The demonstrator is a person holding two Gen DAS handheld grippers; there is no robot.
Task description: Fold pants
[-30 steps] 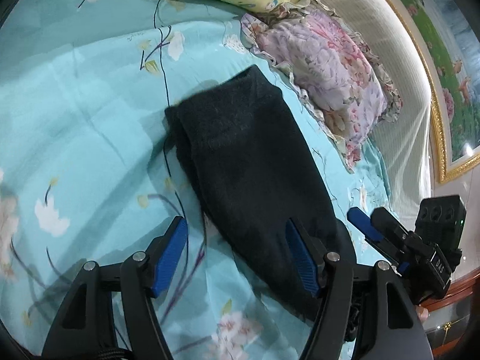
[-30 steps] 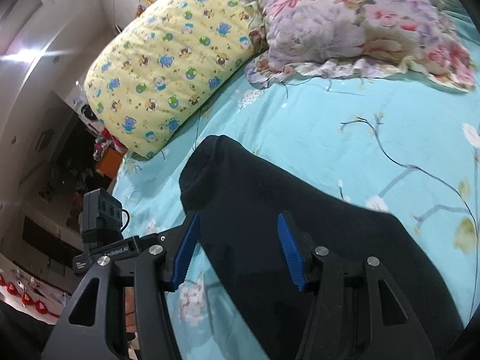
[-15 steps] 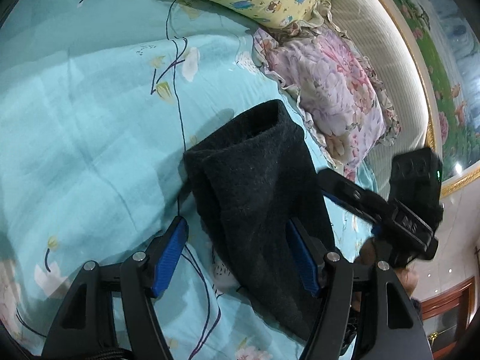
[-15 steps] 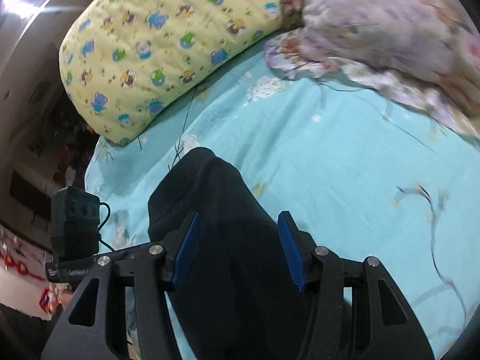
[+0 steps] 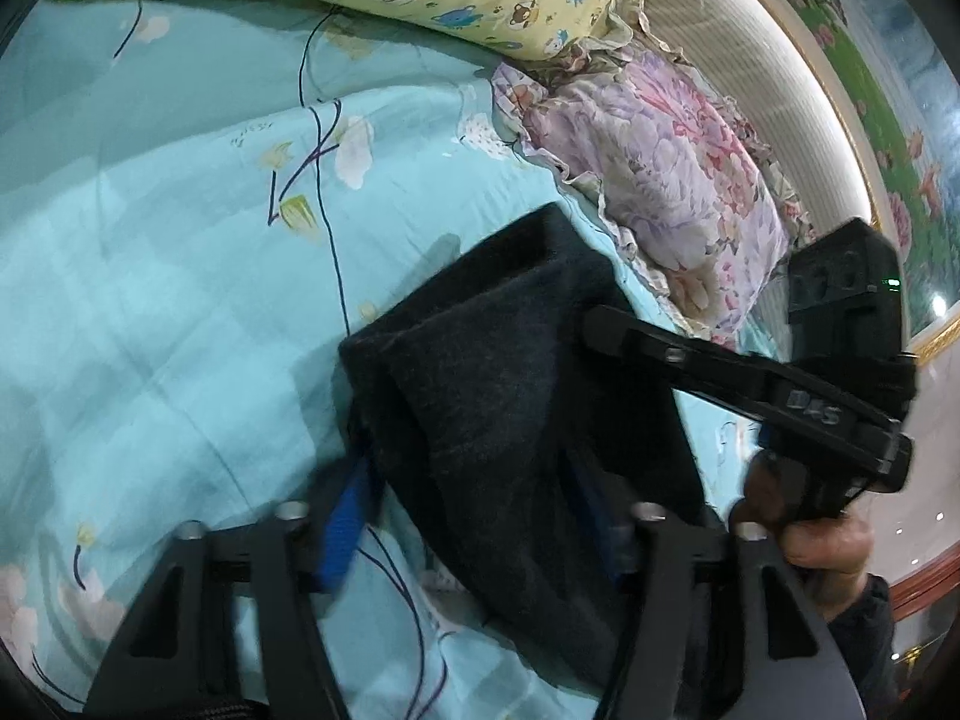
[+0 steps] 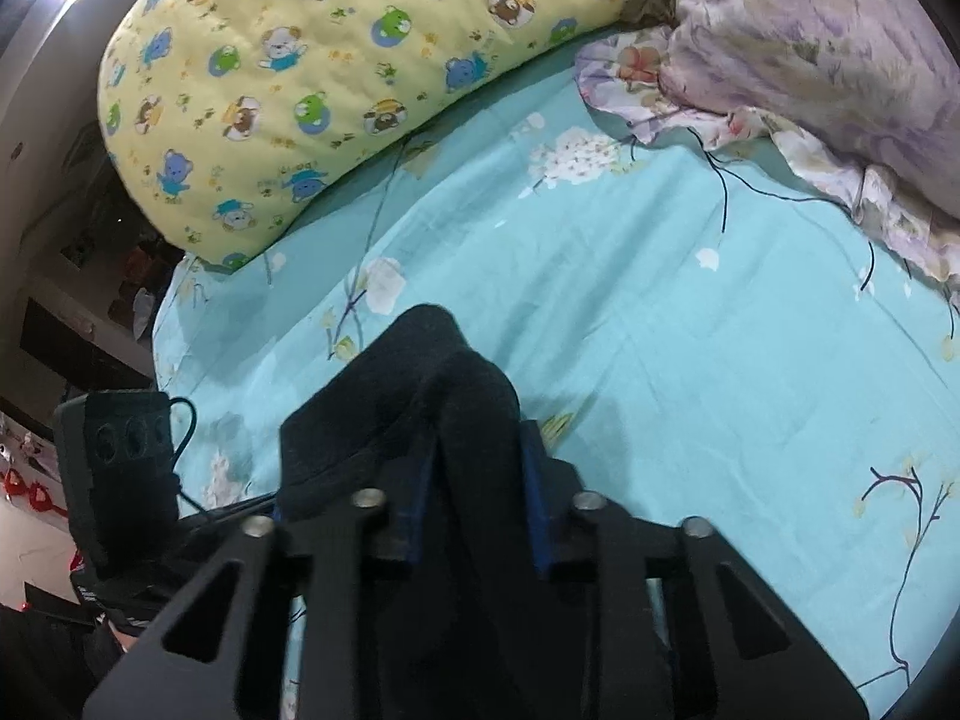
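The dark folded pants [image 5: 498,396] lie on the turquoise floral bedsheet [image 5: 150,300], bunched and lifted at the near end. My left gripper [image 5: 474,510] straddles the pants' near edge; its jaws stand apart with cloth between them, and whether they pinch it is unclear. My right gripper [image 6: 477,480] is shut on a raised fold of the pants [image 6: 444,396]. It also shows in the left wrist view [image 5: 750,384], reaching in over the pants from the right.
A yellow cartoon-print pillow [image 6: 336,78] and a pink-purple floral pillow [image 5: 654,180] lie at the head of the bed. A padded headboard [image 5: 756,60] curves behind them. The bed's left edge [image 6: 162,324] drops to a dark room.
Both grippers moved forward along the pants. The right gripper closed on the cloth and raised it. The pants bunched up toward the pillows, and the left jaws narrowed around the near edge.
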